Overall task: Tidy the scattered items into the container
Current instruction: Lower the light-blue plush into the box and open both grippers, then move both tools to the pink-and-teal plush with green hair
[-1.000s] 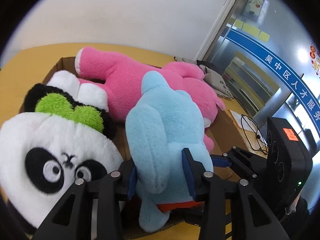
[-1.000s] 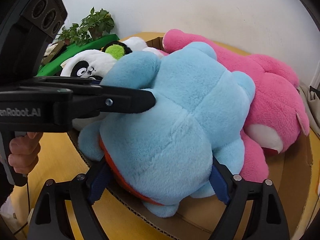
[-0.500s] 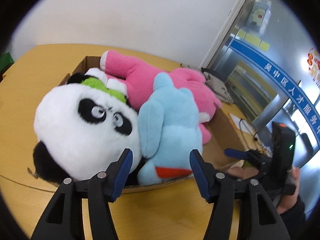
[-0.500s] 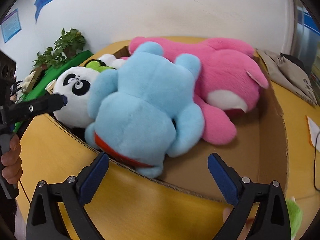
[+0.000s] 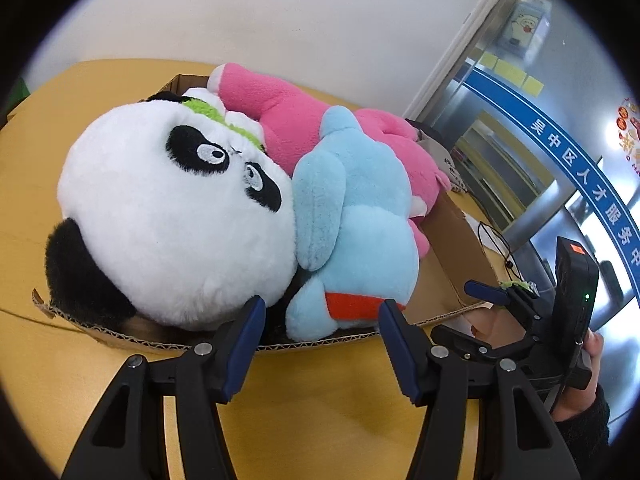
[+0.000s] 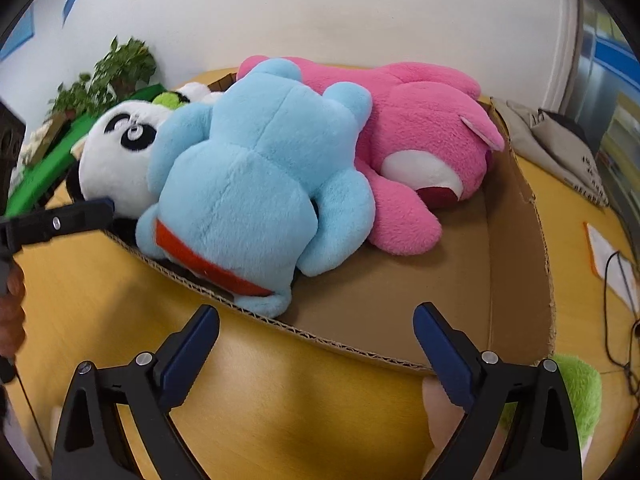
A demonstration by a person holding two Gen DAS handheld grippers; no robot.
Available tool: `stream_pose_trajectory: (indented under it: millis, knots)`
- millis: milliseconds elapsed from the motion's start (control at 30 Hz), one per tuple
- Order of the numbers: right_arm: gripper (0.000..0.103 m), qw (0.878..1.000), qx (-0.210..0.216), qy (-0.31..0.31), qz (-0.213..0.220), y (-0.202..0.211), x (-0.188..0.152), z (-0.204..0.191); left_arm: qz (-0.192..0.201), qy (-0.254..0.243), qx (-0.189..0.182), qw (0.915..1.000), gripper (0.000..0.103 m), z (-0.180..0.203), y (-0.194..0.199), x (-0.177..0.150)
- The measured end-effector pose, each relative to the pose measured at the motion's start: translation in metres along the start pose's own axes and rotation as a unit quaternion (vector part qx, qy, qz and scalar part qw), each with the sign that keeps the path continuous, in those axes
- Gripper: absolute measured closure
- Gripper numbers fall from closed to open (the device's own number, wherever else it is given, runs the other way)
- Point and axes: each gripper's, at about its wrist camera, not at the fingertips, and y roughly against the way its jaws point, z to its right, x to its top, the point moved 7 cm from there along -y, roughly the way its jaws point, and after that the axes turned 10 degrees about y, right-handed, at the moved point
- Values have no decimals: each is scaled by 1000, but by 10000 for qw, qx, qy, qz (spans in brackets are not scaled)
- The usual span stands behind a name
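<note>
A shallow cardboard box [image 5: 460, 248] [image 6: 516, 216] on a yellow table holds three plush toys: a light blue one [image 5: 360, 216] [image 6: 260, 184] at the near wall, a panda [image 5: 168, 216] [image 6: 116, 156] to its left, and a pink one [image 5: 296, 116] [image 6: 416, 132] behind. My left gripper [image 5: 320, 320] is open and empty just outside the box's near wall, below the blue plush. My right gripper [image 6: 316, 328] is open and empty in front of the box; it also shows in the left wrist view [image 5: 486, 292]. A green plush [image 6: 576, 388] lies on the table behind the right finger.
The yellow table [image 6: 280, 392] runs in front of the box. A potted plant [image 6: 108, 76] and a green board [image 6: 48, 168] stand at the left. A grey bag [image 6: 560, 144], papers [image 6: 608, 256] and cables [image 6: 616, 320] lie to the right of the box.
Both grippers opened, let go of the blue plush and pulled back out of the box. The blue plush now lies in the box beside the panda.
</note>
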Motion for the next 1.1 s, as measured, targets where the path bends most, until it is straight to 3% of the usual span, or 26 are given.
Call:
stream_pose_trajectory:
  millis: [167,300,367,467,600,767,967,1100]
  knots:
    - [3,9995,135,-269,25,17,-11,1,319,-2,247,9992,44,0,16,-5]
    - [1,9963,53,-529,681,69,-2,9,938,72,531,9942,24,2,55,0]
    - [0,9928,-82,-567,1052,96,5,14,1188,39,622,9910,24,5,73,2]
    - [0,9882,-187,-620,1388,123,10,20,1244,-79,756,9893,23,13,89,0]
    - [0,9876,-355,-622,1396,136,-5,18,1131,-295,845,9895,23,25,87,-13]
    - [0,9881,-468,-1012,1058,138,-52,39,748,-350,430,9957,23,50,69,-35]
    - [0,9834,-677,-1509,749,150,-113,71,273,-673,-30,9974,23,97,35,-57]
    - [0,9816,-537,-1745,564,150,-142,81,-162,-696,-409,9966,23,128,8,-73]
